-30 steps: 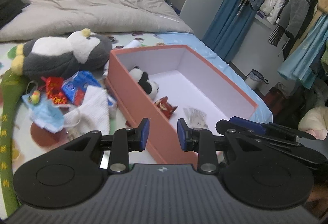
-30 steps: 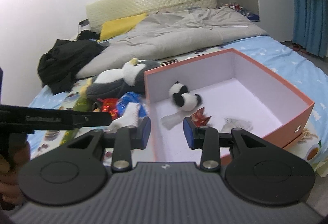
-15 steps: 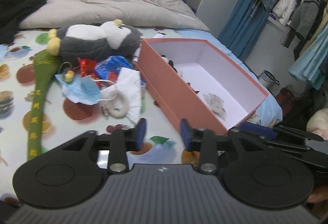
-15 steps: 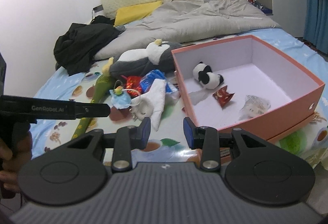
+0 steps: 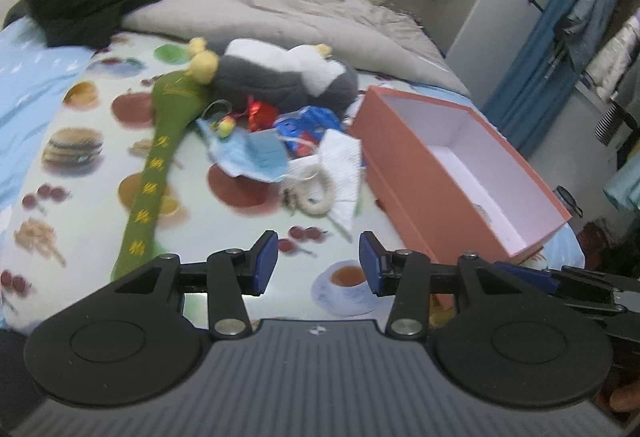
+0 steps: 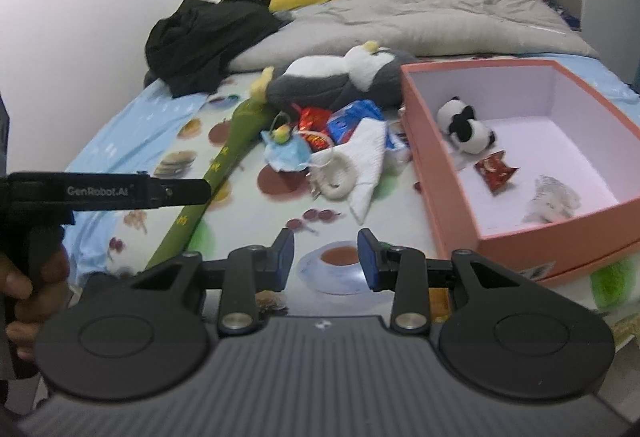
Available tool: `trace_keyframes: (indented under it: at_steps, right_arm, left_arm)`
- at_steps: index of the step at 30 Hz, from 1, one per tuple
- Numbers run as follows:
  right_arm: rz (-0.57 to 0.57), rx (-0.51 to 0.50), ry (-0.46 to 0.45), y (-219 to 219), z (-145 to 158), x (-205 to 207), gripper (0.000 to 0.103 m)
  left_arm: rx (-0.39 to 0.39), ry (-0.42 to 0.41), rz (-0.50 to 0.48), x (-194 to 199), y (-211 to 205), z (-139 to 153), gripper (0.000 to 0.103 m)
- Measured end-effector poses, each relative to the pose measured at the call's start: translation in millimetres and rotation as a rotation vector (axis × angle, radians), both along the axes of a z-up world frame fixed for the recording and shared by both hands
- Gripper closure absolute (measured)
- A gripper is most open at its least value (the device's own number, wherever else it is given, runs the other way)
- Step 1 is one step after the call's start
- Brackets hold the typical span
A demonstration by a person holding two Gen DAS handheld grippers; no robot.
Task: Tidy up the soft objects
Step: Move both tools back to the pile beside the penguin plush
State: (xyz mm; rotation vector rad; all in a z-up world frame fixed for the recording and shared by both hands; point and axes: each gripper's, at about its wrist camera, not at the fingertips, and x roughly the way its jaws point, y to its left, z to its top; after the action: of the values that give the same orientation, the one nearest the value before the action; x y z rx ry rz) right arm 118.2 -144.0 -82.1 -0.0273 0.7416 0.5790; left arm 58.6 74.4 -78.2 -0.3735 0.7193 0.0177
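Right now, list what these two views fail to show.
- Left wrist view: the box near wall hides most of its floor, and the panda toy with it.
- Both views: motion blur makes the yellow characters on the green plush unreadable.
- Right wrist view: the pale packet in the box is too blurred to identify.

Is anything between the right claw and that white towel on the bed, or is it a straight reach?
Nothing visible blocks it. The right claw is open over bare printed sheet, and the white towel lies ahead beyond it. A white ring toy rests against the towel's left edge, and the pink box stands to its right.
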Motion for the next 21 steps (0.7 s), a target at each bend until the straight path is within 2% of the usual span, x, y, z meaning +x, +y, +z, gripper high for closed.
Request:
trace_keyframes:
  at_steps: [8, 13, 17, 21]
  right_arm:
    - [0.034, -0.037, 0.036, 28.2, -21.0, 18.3, 0.064]
    - [0.039, -0.057, 0.042, 41.8, -34.6, 42.0, 0.064]
    - [0.048, -0.080, 0.027, 53.2, -44.7, 63.6, 0.064]
    - [0.054, -0.094, 0.031, 62.9, -56.1, 86.6, 0.065]
  left_arm:
    - [-0.035, 0.026, 0.035, 14.8, 21.4, -28.5, 0.052]
    - [-0.082, 0.028, 0.040, 45.8, 32.7, -43.9, 0.051]
    - [-0.100, 0.025, 0.047, 74.8, 37.3, -54.2, 0.046]
    - [-0.155, 0.018, 0.061, 99.8, 45.4, -61.9, 0.045]
